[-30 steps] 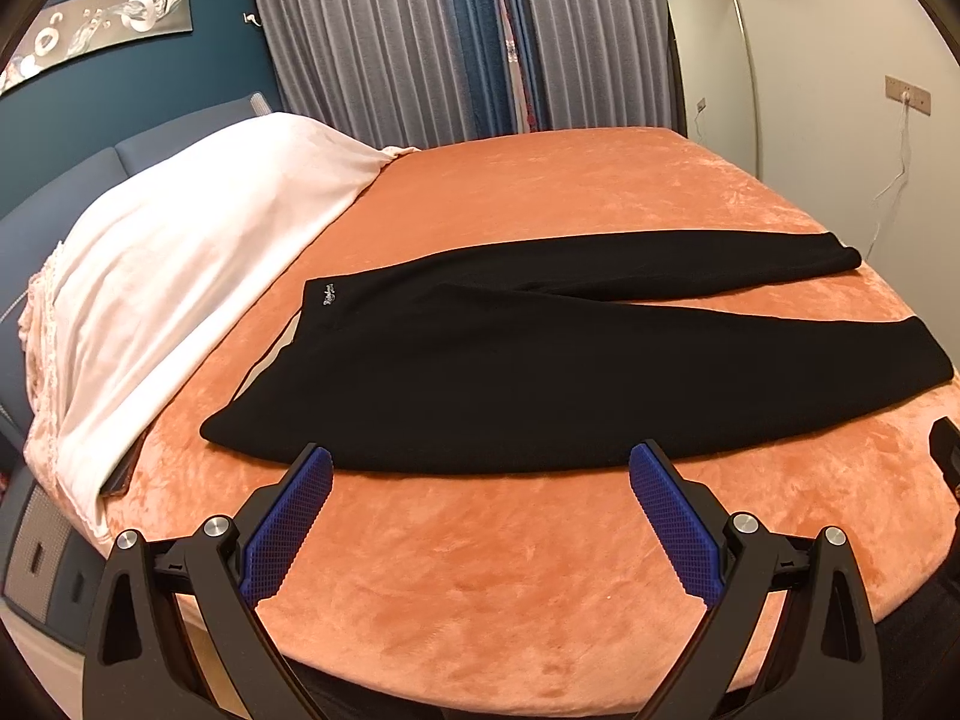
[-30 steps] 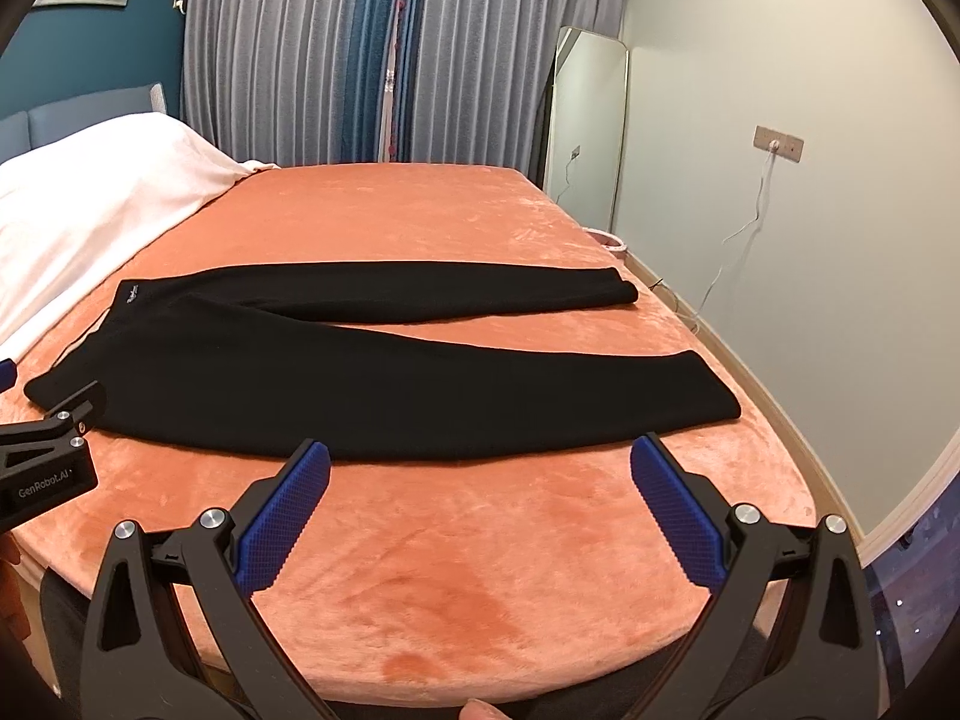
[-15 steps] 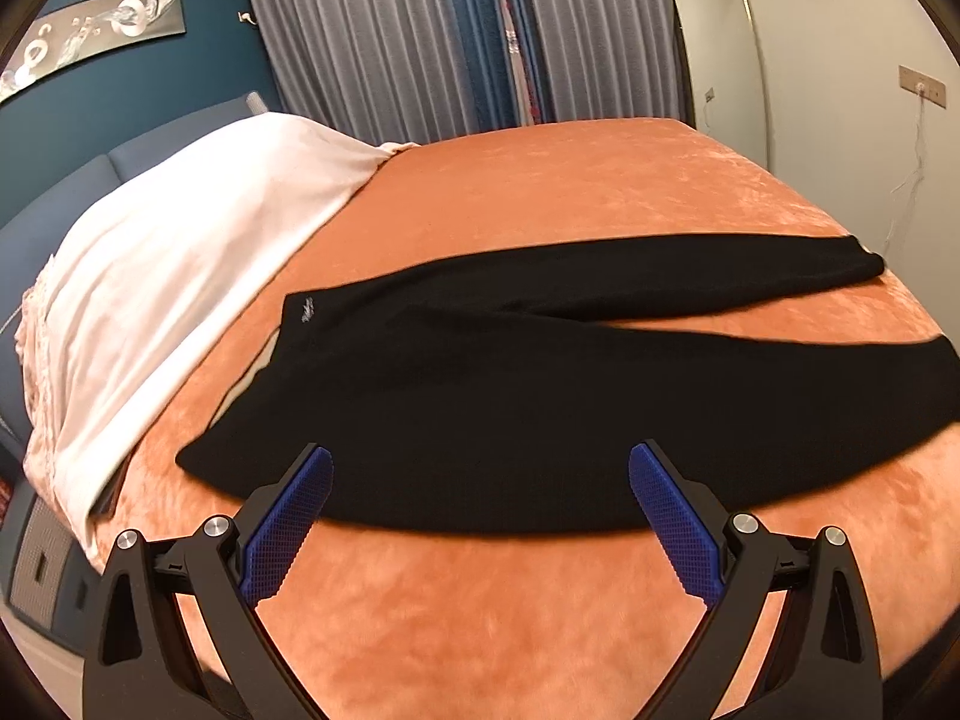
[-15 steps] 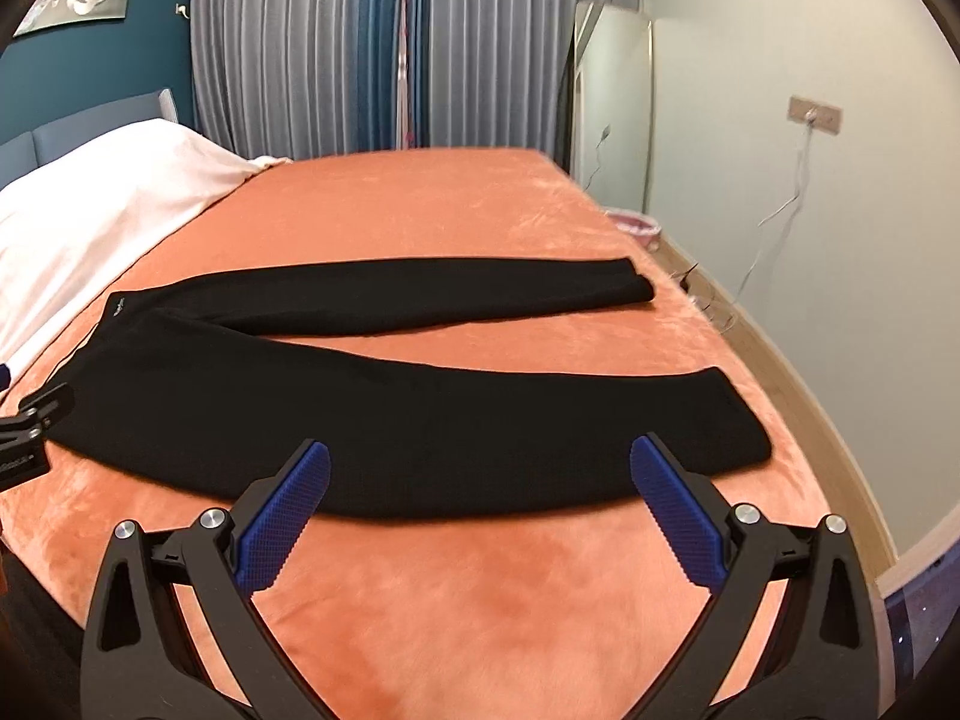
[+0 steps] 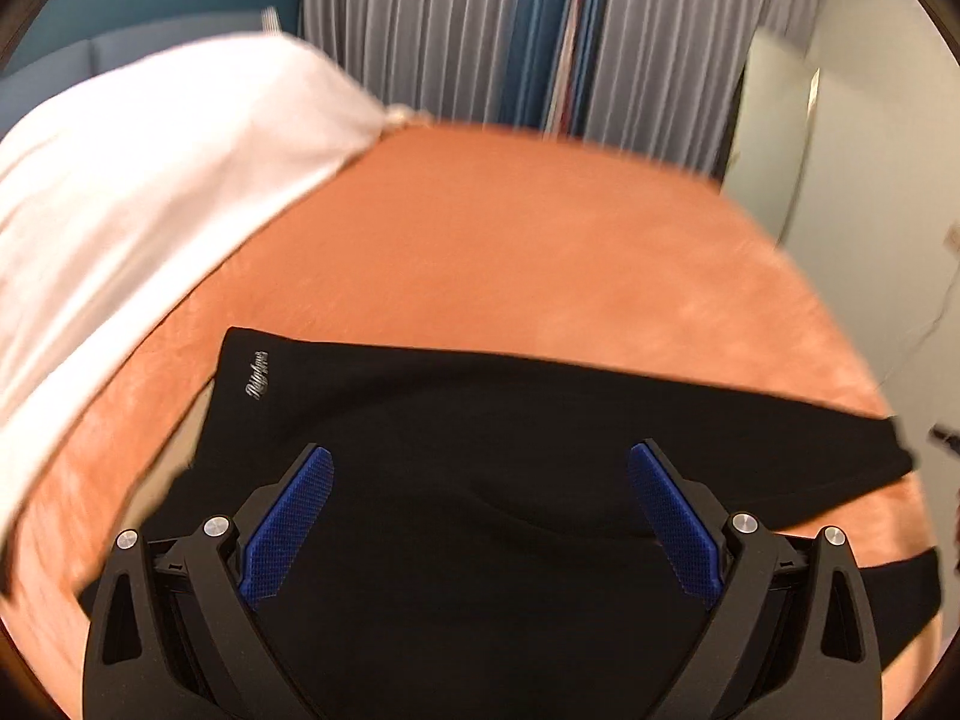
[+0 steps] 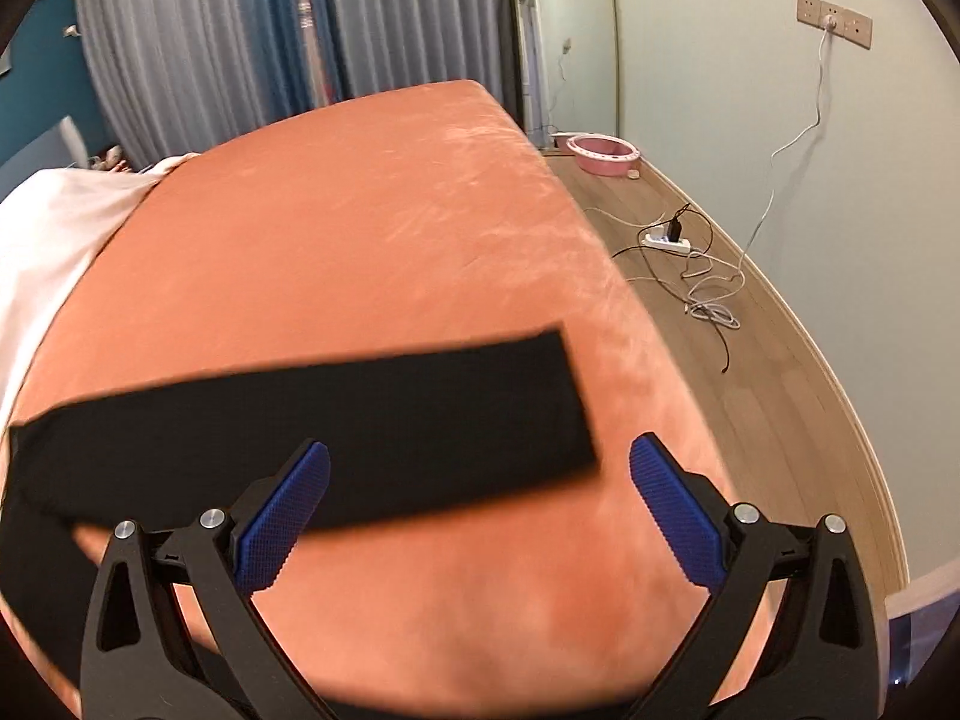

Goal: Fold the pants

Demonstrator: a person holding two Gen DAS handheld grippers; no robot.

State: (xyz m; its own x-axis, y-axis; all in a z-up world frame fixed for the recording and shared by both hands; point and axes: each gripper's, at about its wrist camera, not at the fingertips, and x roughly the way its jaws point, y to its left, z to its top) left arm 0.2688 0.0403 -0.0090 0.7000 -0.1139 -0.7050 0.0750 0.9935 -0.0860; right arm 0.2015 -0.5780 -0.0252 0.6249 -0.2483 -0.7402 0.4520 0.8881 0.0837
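Note:
Black pants (image 5: 480,420) lie flat on the orange bed (image 5: 510,252), waistband with a small silver logo (image 5: 257,375) at the left. My left gripper (image 5: 480,480) is open and empty, low over the hip part of the pants. In the right wrist view the far leg (image 6: 336,414) ends in a cuff (image 6: 576,396) near the bed's right side. My right gripper (image 6: 480,480) is open and empty, just in front of that leg end, over bare orange cover.
A white duvet (image 5: 138,192) covers the bed's left side. The bed's right edge (image 6: 648,324) drops to a wood floor with a power strip and cables (image 6: 678,246) and a pink basin (image 6: 603,153). Grey curtains (image 5: 480,30) hang behind.
Both grippers have moved forward and lower over the bed. The left now hovers over the pants' hip area; the right has swung to the far leg's cuff. Both stay open.

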